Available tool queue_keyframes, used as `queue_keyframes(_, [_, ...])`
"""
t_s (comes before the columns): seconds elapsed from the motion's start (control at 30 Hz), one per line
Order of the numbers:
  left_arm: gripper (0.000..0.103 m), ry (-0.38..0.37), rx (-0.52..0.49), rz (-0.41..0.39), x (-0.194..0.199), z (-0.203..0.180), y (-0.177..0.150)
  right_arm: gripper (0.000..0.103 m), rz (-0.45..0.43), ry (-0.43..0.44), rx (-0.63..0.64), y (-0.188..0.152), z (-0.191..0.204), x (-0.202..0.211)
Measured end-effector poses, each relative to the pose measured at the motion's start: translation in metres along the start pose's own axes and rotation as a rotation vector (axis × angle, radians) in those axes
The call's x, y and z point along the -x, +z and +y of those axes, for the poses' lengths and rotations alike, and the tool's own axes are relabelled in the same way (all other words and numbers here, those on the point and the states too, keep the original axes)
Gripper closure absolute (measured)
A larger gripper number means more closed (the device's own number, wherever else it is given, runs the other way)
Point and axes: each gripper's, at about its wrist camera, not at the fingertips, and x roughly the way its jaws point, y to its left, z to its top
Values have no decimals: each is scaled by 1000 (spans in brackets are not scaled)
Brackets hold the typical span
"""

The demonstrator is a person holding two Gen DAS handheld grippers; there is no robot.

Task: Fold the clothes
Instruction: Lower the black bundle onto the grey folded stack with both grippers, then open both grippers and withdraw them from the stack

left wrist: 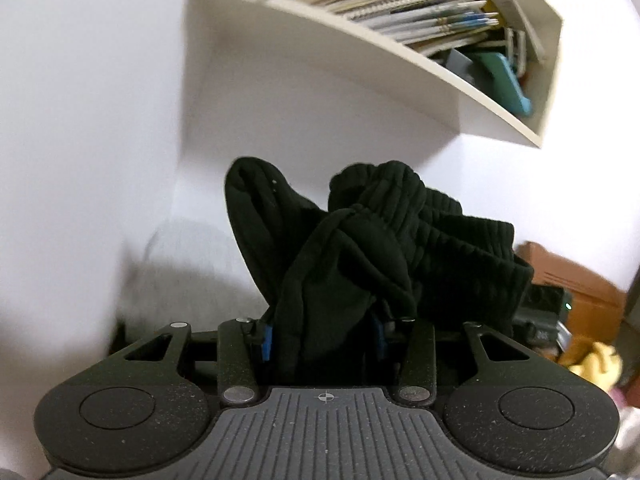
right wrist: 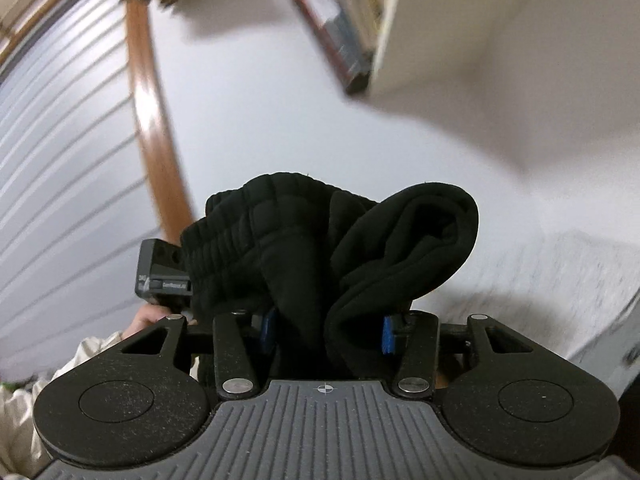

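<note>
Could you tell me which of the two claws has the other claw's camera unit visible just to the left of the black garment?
The right claw: its view shows a black camera unit left of the black garment; the left claw shows a bookshelf instead.

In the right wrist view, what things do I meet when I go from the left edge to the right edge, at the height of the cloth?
Ribbed white panel → brown wooden post → other gripper's black body → black garment → white wall.

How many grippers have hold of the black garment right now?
2. The left gripper is shut on the black garment, cloth bunched between its blue pads. The right gripper clamps the same garment, and the left gripper's body shows beside the cloth there.
</note>
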Motion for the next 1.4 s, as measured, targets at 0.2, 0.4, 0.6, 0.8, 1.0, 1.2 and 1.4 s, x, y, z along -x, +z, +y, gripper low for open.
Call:
queue_keyframes(0.2, [34,519,-40,9,-134,39,83,20,-87,-333,-139,56,-115,-52])
queue_keyframes(0.4, [21,563,-101,20,-166,42,27,20,30,-490,-144,22,-169,-44])
queue_keyframes(0.6, [12,525,-73,24,-144,15,-16,6,93,-466,-94,0,-142,-41])
queue_keyframes(0.8, [0,503,-47,13,-96,-39,-50,0,225,-451,-19,-16,-81,-42])
queue_keyframes(1.0, [0,548,-45,35,-37,-81,-88,0,321,-479,42,-52,-9,-56])
queue_keyframes(1.2, [0,604,-48,63,37,-102,-143,0,408,-469,64,-99,54,-76])
queue_keyframes(1.4, [0,647,-16,117,88,-96,-207,0,535,-476,81,-150,98,-112])
